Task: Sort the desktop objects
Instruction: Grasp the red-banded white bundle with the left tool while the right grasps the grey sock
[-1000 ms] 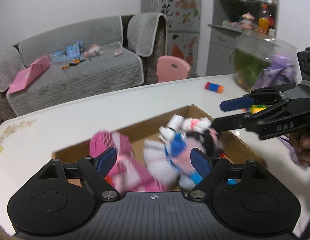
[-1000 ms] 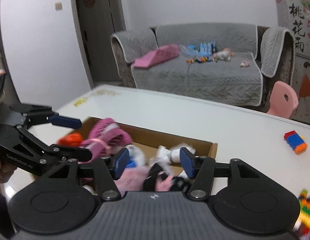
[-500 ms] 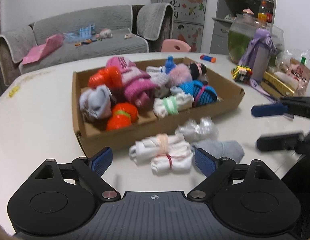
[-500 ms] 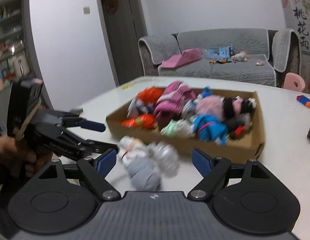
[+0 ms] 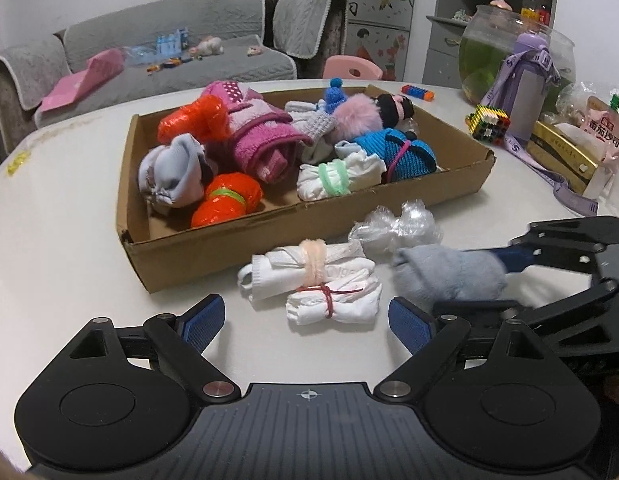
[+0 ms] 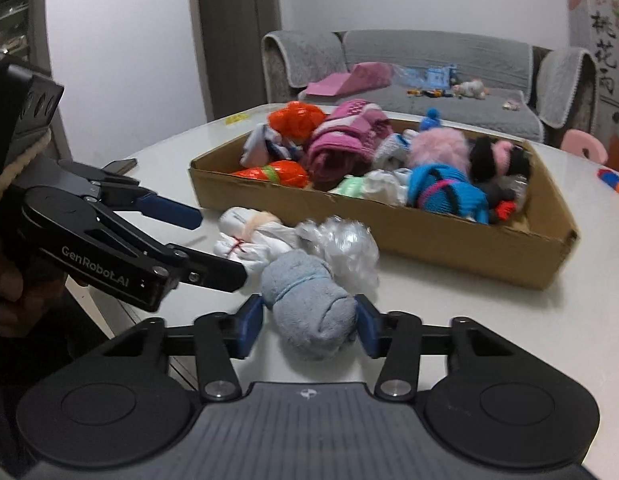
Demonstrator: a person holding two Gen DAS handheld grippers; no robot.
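A grey sock roll (image 6: pixel 309 312) lies on the white table in front of the cardboard box (image 6: pixel 429 236). My right gripper (image 6: pixel 309 324) is closing on it, with both blue pads touching its sides. In the left wrist view the same roll (image 5: pixel 445 276) sits between the right gripper's fingers (image 5: pixel 489 280). My left gripper (image 5: pixel 305 320) is open and low over the table. A white cloth bundle (image 5: pixel 313 284) tied with a red band lies just ahead of its fingertips. A clear plastic bundle (image 5: pixel 397 228) rests beside it. The box (image 5: pixel 213 248) holds several rolled socks and bags.
At the right of the table stand a fish bowl (image 5: pixel 497 52), a purple bottle (image 5: pixel 529 92) with a strap, a block cube (image 5: pixel 487 122) and snack packs (image 5: pixel 597 136). A blue and orange block (image 5: pixel 417 94) lies behind the box. A phone (image 6: pixel 119 166) lies at the left edge.
Both grippers pulled back from over the box and sank to the table in front of it. The right gripper opened wide, then closed around the grey sock roll.
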